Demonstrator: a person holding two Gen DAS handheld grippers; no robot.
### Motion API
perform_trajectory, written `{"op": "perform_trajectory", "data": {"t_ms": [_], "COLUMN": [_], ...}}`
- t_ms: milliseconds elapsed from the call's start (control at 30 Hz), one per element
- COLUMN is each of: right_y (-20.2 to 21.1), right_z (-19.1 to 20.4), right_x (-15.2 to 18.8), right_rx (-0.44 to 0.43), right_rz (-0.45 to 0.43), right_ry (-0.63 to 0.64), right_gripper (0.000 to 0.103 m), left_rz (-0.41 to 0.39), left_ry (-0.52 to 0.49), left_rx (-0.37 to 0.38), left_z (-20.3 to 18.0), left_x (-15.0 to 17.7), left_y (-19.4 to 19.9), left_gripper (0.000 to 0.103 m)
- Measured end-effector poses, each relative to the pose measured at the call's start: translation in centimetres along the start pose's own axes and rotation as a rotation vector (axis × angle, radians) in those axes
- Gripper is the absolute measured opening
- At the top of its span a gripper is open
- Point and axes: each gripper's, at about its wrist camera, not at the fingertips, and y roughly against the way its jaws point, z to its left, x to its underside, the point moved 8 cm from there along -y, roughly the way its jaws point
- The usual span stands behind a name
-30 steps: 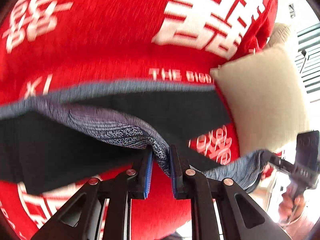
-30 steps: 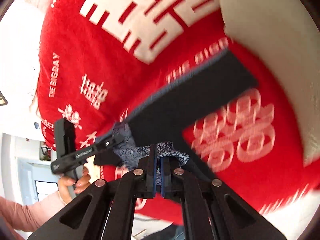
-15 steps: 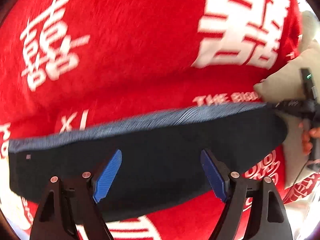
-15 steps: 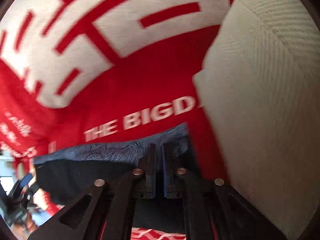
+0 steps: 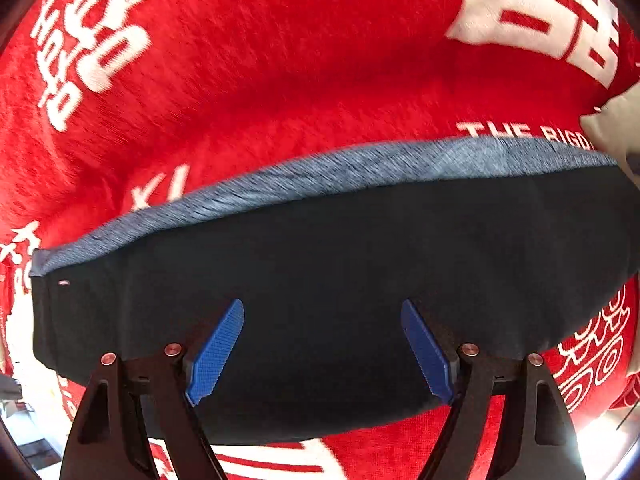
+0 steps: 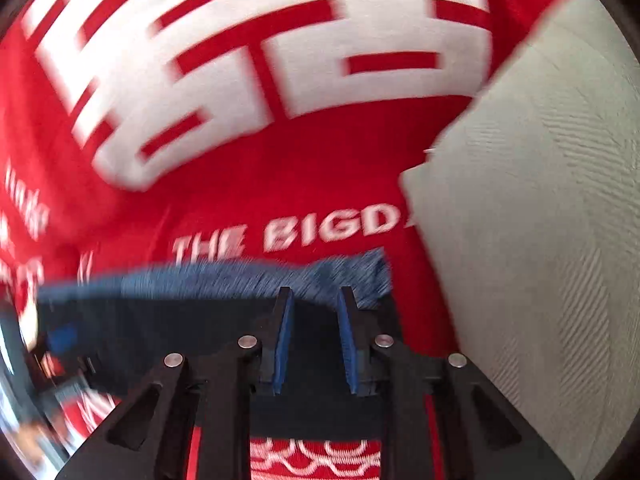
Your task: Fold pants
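Note:
The dark navy pants (image 5: 320,280) lie folded into a long flat band on the red blanket (image 5: 280,80), with a lighter blue-grey strip (image 5: 360,168) along the far edge. My left gripper (image 5: 322,316) hangs open just above the middle of the band, its blue pads wide apart with nothing gripped. In the right wrist view the pants (image 6: 160,320) run off to the left. My right gripper (image 6: 314,300) stands over their right end with its jaws opening; the pads stand apart from the cloth below.
The red blanket (image 6: 320,200) carries large white characters and lettering. A beige cushion (image 6: 540,240) lies right beside the pants' right end, its corner (image 5: 616,120) also showing in the left wrist view. A bright floor shows past the blanket's near edge.
Both grippers let go of the cloth they were pinching. The pants now lie flat in a long band. The left jaws opened wide and sank; the right gripper swung over to the cushion end.

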Motion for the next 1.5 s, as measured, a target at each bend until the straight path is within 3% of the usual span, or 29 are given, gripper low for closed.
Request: {"op": "perform_trajectory", "data": {"t_ms": [133, 233, 267, 300, 467, 533, 633, 733, 867, 1000, 1100, 1167, 1233, 1300, 1433, 1500], "right_y": [-2.2, -4.6, -5.5, -6.0, -3.3, -2.9, -1.5, 0.3, 0.0, -2.0, -4.2, -5.5, -5.5, -5.4, -4.3, -3.1], "right_z": [-3.1, -2.6, -2.1, -2.0, -3.6, -4.1, -4.0, -2.2, 3.4, 7.6, 8.5, 8.1, 7.9, 7.8, 7.6, 8.9], "right_x": [-0.6, -0.3, -0.1, 0.1, -2.6, -2.9, -2.8, -2.2, 0.6, 5.0, 6.9, 8.0, 8.3, 8.5, 8.7, 9.5], "right_rx": [-0.005, -0.042, -0.059, -0.061, 0.113, 0.152, 0.134, 0.086, 0.033, 0.009, 0.046, 0.070, 0.058, 0.087, 0.143, 0.118], "right_rz": [0.091, 0.154, 0.183, 0.199, 0.046, 0.053, 0.025, -0.024, 0.005, 0.053, 0.083, 0.113, 0.076, 0.070, 0.088, 0.075], "right_ry": [-0.142, -0.133, -0.124, -0.117, -0.080, -0.106, -0.154, -0.104, 0.113, 0.239, 0.273, 0.271, 0.278, 0.309, 0.251, 0.194], "right_gripper": [0.025, 0.025, 0.021, 0.009, 0.007, 0.006, 0.011, 0.020, 0.020, 0.021, 0.035, 0.036, 0.036, 0.036, 0.039, 0.039], "left_rz": [0.016, 0.022, 0.022, 0.023, 0.026, 0.026, 0.023, -0.057, -0.101, -0.113, -0.081, -0.058, -0.081, -0.075, -0.093, -0.110], "left_ry": [-0.026, -0.015, -0.009, -0.004, 0.026, 0.034, 0.035, 0.031, 0.070, 0.125, 0.194, 0.223, 0.259, 0.286, 0.286, 0.255], "left_rx": [0.005, 0.013, 0.015, 0.017, 0.035, 0.038, 0.027, 0.002, -0.046, -0.126, -0.165, -0.185, -0.158, -0.166, -0.183, -0.200], "left_z": [-1.2, -1.6, -1.6, -1.6, -1.1, -0.9, -0.6, -0.1, 2.7, 7.7, 12.1, 14.4, 16.3, 18.4, 22.3, 24.5], "left_x": [1.2, 1.6, 1.6, 1.6, 2.0, 2.1, 1.9, 0.8, -0.6, -1.9, -2.2, -2.2, -3.1, -4.0, -4.0, -2.8], "left_y": [-0.8, -1.0, -1.1, -1.1, -1.6, -1.7, -1.1, 0.8, 1.6, 0.7, -1.9, -4.0, -5.3, -6.1, -4.9, -3.5], "left_gripper": [0.082, 0.082, 0.082, 0.082, 0.083, 0.083, 0.083, 0.083, 0.083, 0.083, 0.083, 0.083, 0.096, 0.096, 0.096, 0.096]}}
